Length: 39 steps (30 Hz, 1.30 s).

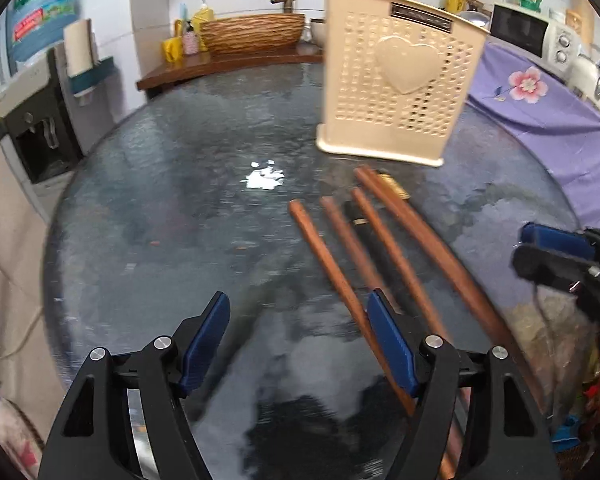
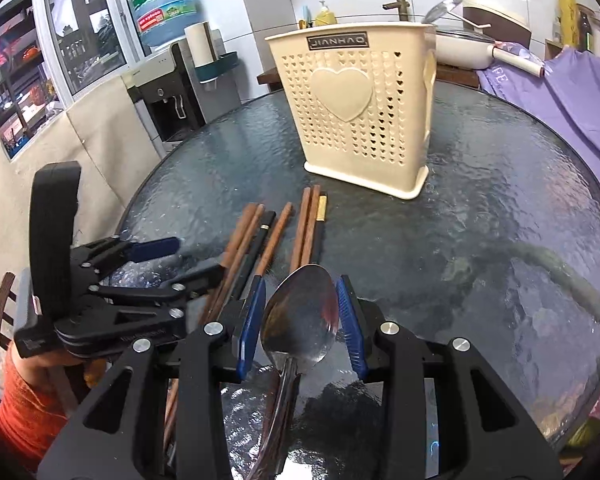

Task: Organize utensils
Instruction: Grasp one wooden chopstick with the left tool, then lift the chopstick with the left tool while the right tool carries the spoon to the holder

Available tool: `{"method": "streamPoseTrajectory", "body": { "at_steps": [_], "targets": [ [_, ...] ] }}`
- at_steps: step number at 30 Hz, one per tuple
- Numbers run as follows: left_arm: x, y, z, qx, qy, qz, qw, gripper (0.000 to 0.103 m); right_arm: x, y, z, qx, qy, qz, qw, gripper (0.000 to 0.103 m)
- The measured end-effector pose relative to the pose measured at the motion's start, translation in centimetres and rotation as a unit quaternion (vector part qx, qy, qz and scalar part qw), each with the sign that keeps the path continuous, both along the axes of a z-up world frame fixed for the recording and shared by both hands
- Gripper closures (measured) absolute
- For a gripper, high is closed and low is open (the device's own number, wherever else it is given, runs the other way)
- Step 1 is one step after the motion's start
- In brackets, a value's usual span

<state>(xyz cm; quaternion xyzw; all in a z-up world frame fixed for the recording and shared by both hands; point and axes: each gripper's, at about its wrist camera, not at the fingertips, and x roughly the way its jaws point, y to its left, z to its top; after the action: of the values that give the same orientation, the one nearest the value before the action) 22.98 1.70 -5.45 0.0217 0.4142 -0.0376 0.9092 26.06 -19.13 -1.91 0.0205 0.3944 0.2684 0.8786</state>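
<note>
right gripper (image 2: 300, 316): blue pads closed against both edges of the bowl of a metal spoon (image 2: 300, 312); bowl faces the camera, handle runs back under the gripper body.
left gripper (image 1: 298, 336): jaws wide apart, nothing between them; its right pad sits over one brown chopstick, contact cannot be told. in the right wrist view it shows at left (image 2: 188, 258), held by a hand (image 2: 32, 364) in an orange sleeve (image 2: 16, 412).
chopsticks (image 2: 272, 240): brown wooden ones and a few dark ones with gold bands, lying loose and roughly parallel on the table, between the grippers and the holder.
utensil holder (image 2: 352, 120): cream plastic, perforated, raised heart on its face, upright on the table beyond the chopstick tips, not touching them.
table (image 2: 480, 200): round, dark textured glass.
purple cloth (image 2: 572, 96): draped at the table's far right edge.
water dispenser (image 2: 168, 96): left, behind the table.
</note>
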Motion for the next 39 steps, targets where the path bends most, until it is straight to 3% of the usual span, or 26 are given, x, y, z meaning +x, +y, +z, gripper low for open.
{"method": "streamPoseTrajectory", "body": {
  "at_steps": [5,9,12,14,19,23,39],
  "targets": [
    [-0.2,3.0,0.5,-0.02,-0.001,0.038,0.9991,0.035,0.2,-0.1,0.2,0.011,0.001,-0.007,1.0,0.066],
    [0.2,2.4,0.5,-0.016,0.004,0.028,0.9995,0.035,0.3,0.2,0.3,0.009,0.001,-0.007,1.0,0.066],
    [1.2,2.1,0.2,-0.031,0.014,0.03,0.9989,0.041,0.0,0.4,0.5,0.008,-0.002,-0.006,1.0,0.066],
    [1.9,1.8,0.3,-0.027,0.019,0.033,0.9989,0.053,-0.1,0.4,0.6,0.007,-0.002,-0.006,1.0,0.065],
    [3.5,0.9,0.4,0.004,0.027,0.034,0.999,0.07,-0.2,0.5,0.8,0.003,-0.001,-0.008,1.0,0.066],
    [4.1,0.0,0.5,0.013,0.024,0.031,0.9992,0.09,-0.2,0.5,0.9,-0.004,-0.006,-0.015,1.0,0.066],
    [4.8,-1.5,0.4,0.036,0.019,0.019,0.999,0.095,0.3,0.9,0.9,-0.018,-0.016,-0.022,0.999,0.066]
  ]
}}
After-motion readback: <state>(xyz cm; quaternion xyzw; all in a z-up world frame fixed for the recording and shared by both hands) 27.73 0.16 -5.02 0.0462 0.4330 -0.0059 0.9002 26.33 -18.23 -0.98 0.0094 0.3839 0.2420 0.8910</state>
